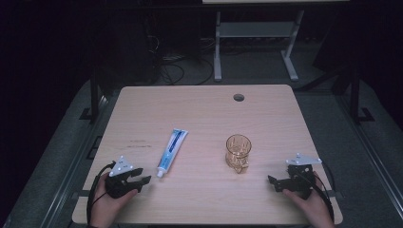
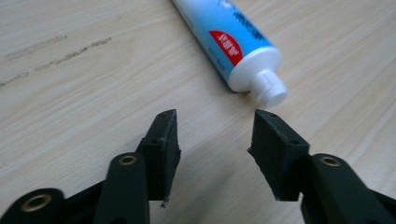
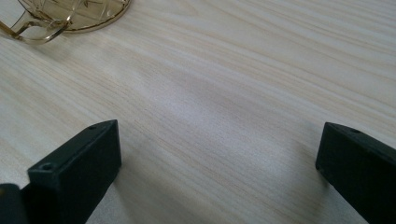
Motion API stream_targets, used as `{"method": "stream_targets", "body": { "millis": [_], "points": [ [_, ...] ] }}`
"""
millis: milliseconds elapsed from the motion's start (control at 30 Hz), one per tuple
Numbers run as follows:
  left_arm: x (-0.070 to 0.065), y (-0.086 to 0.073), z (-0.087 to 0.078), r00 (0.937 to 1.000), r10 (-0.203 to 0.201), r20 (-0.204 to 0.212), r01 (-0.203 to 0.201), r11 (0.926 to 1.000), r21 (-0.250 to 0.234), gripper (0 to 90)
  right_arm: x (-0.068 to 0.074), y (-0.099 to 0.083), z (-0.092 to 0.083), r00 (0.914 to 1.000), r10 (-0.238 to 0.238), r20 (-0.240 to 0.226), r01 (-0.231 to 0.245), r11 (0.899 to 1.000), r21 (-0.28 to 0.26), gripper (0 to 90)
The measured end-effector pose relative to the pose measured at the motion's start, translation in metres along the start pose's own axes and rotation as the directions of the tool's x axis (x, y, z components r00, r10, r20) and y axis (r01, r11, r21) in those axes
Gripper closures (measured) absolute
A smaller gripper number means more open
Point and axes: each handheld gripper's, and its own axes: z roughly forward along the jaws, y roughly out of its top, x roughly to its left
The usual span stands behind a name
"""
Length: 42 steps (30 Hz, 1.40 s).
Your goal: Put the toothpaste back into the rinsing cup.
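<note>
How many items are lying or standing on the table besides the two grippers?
2. A toothpaste tube lies left of centre, its cap toward the left gripper. An amber glass mug stands right of centre, nearer the right gripper.

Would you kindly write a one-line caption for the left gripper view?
Open left gripper poised just short of the white cap of a blue-and-white toothpaste tube on the pale wooden table.

No wording can be read anywhere. The toothpaste tube (image 2: 223, 35) carries a red label patch with small white characters and some dark blue print along its white and blue side, but all of it is too blurred to make out in the left gripper view, and in the high view it is too small
</note>
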Motion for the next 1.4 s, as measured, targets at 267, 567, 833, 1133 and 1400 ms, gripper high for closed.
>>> {"method": "stream_targets", "body": {
  "millis": [267, 567, 833, 1133, 1400],
  "points": [
    [0.000, 0.013, -0.012, 0.9976, -0.018, 0.067, 0.020, 0.9994, -0.027, 89.9, 0.000, 0.000, 0.000, 1.0000, 0.000, 0.000, 0.000, 1.000, 0.000, 0.0],
    [-0.003, 0.030, -0.006, 0.9933, -0.024, 0.113, 0.028, 0.9990, -0.034, 90.0, 0.000, 0.000, 0.000, 1.0000, -0.001, 0.000, 0.001, 1.000, 0.000, 0.0],
    [-0.011, 0.046, 0.010, 0.9864, -0.007, 0.164, 0.013, 0.9994, -0.033, 90.0, 0.000, 0.000, 0.000, 1.0000, -0.001, 0.000, 0.001, 1.000, 0.000, 0.0],
    [-0.020, 0.060, 0.031, 0.9814, 0.013, 0.192, -0.010, 0.9998, -0.015, 90.0, 0.000, 0.000, 0.001, 1.0000, -0.002, -0.002, 0.002, 1.000, 0.000, 0.0],
    [-0.026, 0.071, 0.053, 0.9786, 0.027, 0.204, -0.029, 0.9995, 0.006, 90.0, 0.000, 0.000, 0.000, 1.0000, -0.001, -0.002, 0.001, 1.000, 0.000, 0.0]
  ]
}}
